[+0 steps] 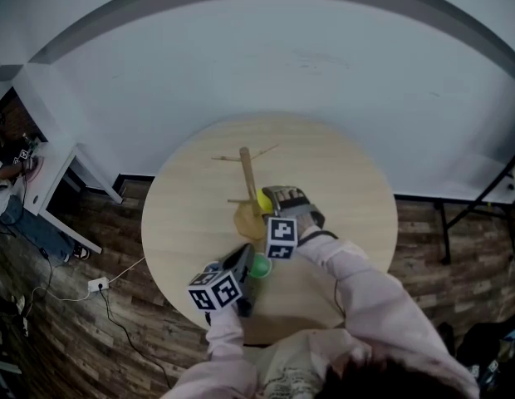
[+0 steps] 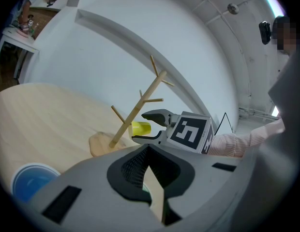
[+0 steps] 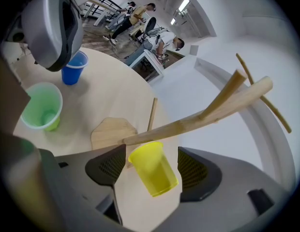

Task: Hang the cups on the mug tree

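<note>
The left gripper (image 2: pixel 146 151) is nearest the person, low over the round wooden table (image 1: pixel 349 198). Its jaws are closed, their tips meeting with nothing held. Just beyond its tip a green cup (image 3: pixel 41 111) stands upright on the table, mouth up, untouched. A blue cup (image 3: pixel 72 71) stands upright too, further from the tree than the green one.

Past these, the right gripper (image 3: pixel 150 164) points downward at the mug tree (image 3: pixel 188 122). Its jaws stand wide apart with a yellow cup (image 2: pixel 140 128) between them, and a clear gap shows between the cup and each pad. The cup lies tilted on its side, its rim against the lower part of the tree's trunk and its bottom toward the gripper. Whether a peg carries it cannot be told.

The tree rises from a flat wooden base (image 3: pixel 111 132) near the table's middle, and its upper pegs are bare.
</note>
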Motion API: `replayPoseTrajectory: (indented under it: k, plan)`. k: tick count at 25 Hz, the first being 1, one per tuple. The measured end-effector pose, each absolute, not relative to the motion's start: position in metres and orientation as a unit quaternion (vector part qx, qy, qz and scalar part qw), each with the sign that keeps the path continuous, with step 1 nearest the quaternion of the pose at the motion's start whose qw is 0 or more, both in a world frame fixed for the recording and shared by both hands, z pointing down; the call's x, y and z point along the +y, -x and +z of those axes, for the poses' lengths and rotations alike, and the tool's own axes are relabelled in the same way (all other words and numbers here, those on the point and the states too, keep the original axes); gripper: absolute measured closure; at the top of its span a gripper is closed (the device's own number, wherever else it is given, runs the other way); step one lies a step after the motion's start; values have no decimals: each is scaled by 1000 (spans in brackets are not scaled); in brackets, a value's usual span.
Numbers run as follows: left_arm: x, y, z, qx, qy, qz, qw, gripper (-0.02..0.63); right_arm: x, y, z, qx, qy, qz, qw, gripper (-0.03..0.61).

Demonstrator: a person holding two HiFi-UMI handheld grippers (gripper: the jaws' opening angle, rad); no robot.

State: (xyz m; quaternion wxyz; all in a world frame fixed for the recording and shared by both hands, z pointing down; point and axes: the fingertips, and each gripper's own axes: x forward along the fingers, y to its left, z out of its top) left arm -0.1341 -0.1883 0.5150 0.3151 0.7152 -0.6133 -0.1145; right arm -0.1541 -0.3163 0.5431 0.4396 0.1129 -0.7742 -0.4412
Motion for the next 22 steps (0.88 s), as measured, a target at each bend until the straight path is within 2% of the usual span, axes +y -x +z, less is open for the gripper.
replayPoseTrajectory:
  k: [2, 7, 9, 15, 22]
  plan:
    - [-188, 133, 514, -615, -715, -114, 313, 609, -311, 154, 540, -788, -115, -430, 426, 261]
    - [-185, 129, 511, -621, -712, -114, 307, 609, -299, 150, 531, -823, -130, -390, 393, 382]
    - [-183, 127, 510, -624, -711, -112, 305, 609, -295, 147, 530, -837, -137, -366, 383, 385]
    - [-178, 123, 507, -635, -704, -109, 297, 609, -280, 138, 522, -879, -151, -292, 347, 492]
    - [-170, 118, 501, -651, -700, -98, 276, 609, -260, 122, 518, -925, -163, -170, 298, 568]
